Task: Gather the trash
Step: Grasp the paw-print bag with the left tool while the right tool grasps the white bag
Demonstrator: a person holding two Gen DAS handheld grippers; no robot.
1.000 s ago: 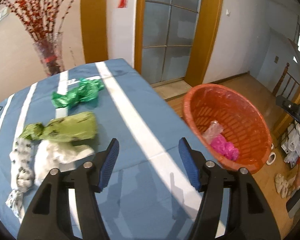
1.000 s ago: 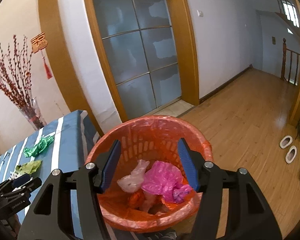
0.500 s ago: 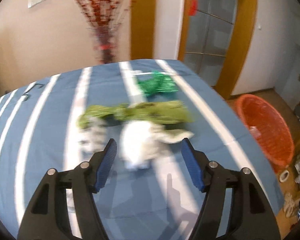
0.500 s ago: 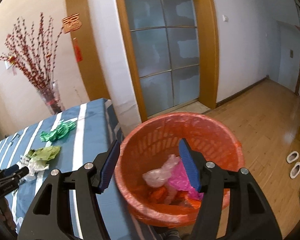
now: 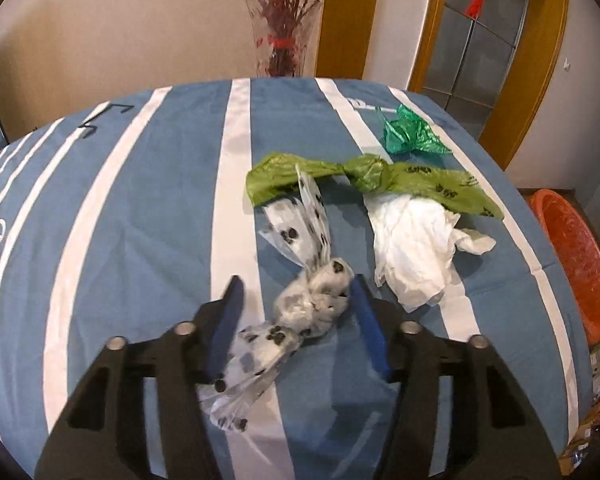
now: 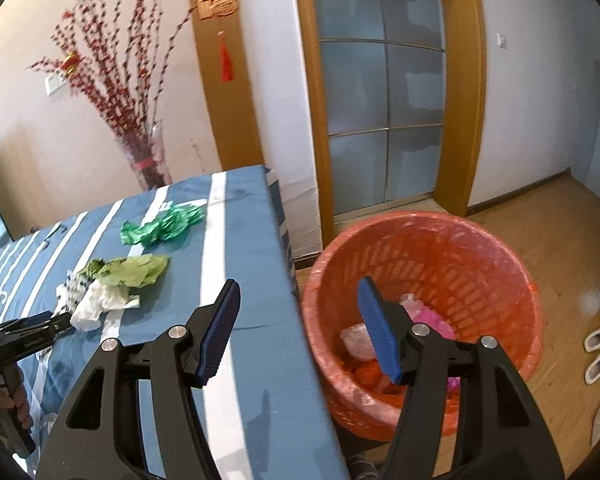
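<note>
My left gripper (image 5: pixel 296 300) is open, its blue pads on either side of a clear paw-print plastic bag (image 5: pixel 312 300) knotted in the middle, lying on the blue striped tablecloth (image 5: pixel 140 220). Beyond it lie a white crumpled bag (image 5: pixel 412 240), a light green bag (image 5: pixel 380 180) and a dark green wrapper (image 5: pixel 408 132). My right gripper (image 6: pixel 296 320) is open and empty, over the table's right edge beside the orange basket (image 6: pixel 440 256), which holds pink and clear trash (image 6: pixel 424 316). The left gripper also shows in the right wrist view (image 6: pixel 36 326).
A glass vase with red branches (image 5: pixel 280 40) stands at the table's far edge. The orange basket (image 5: pixel 572 256) sits on the wood floor right of the table. Slippers (image 6: pixel 594 352) lie on the floor. A glass door (image 6: pixel 380 120) is behind.
My left gripper swung left from the table's edge and came down around the paw-print bag. My right gripper drew back left from over the basket to the table edge.
</note>
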